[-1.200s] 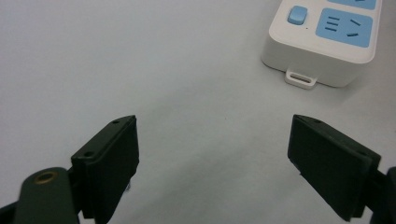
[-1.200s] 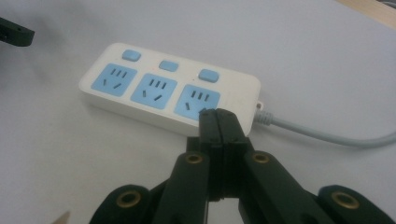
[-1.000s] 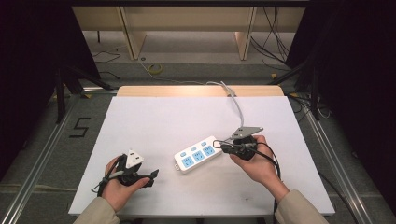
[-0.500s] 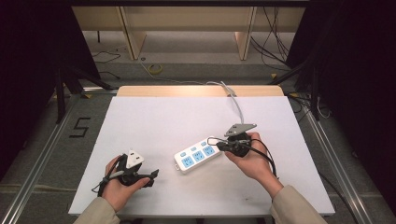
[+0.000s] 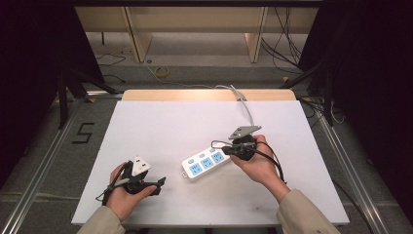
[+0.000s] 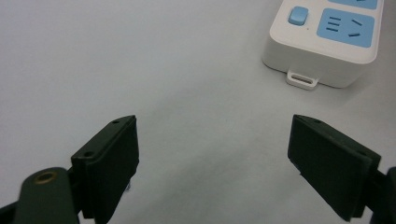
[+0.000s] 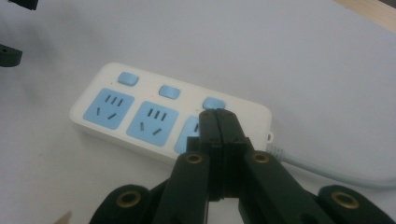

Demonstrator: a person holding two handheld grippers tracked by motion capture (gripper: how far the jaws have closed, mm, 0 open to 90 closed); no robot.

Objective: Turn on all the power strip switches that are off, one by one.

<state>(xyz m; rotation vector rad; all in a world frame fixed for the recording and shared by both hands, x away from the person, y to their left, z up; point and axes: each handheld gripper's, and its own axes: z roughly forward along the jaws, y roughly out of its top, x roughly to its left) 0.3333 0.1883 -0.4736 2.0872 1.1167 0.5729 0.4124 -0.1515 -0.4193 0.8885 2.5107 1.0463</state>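
Power strip: white body with three blue sockets and three blue switches; lies flat on the bench, slightly right of centre and toward the near edge, set at a slant.
Bench: white top surface with a wooden strip along the far edge; carries the power strip and both hands.
Cable: pale grey; leaves the right end of the power strip and runs to the far edge of the bench.
Right hand-held gripper: jaws clenched together with nothing between them; tips poised over the switch nearest the cable end of the power strip. Contact with the switch cannot be determined. In the high view it sits at the right end of the strip.
Left hand-held gripper: jaws released and spread wide, nothing between them; rests low over bare bench surface, well apart from the power strip's left end. In the high view it lies near the front left corner of the bench.
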